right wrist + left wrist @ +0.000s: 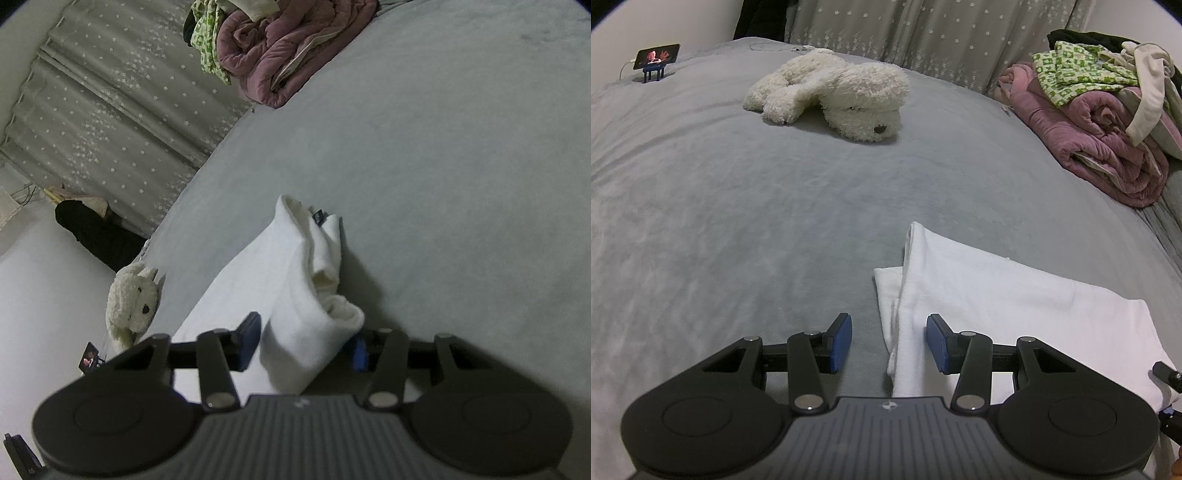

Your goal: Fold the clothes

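The left claw (889, 341) stands half open over the white garment's (997, 306) edge, gripping nothing. The right claw (306, 341) straddles a raised fold, grip uncertain. A plush dog (834, 92) and a clothes pile (1108, 122) lie well ahead on the bed (738, 221).

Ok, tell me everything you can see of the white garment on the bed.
The white garment is soft, plain cloth, partly folded into a long strip with layered edges, lying on the grey bedspread. Its near edge sits between the left tool's parted blue pads. In the right wrist view a bunched fold rises between the right tool's pads.
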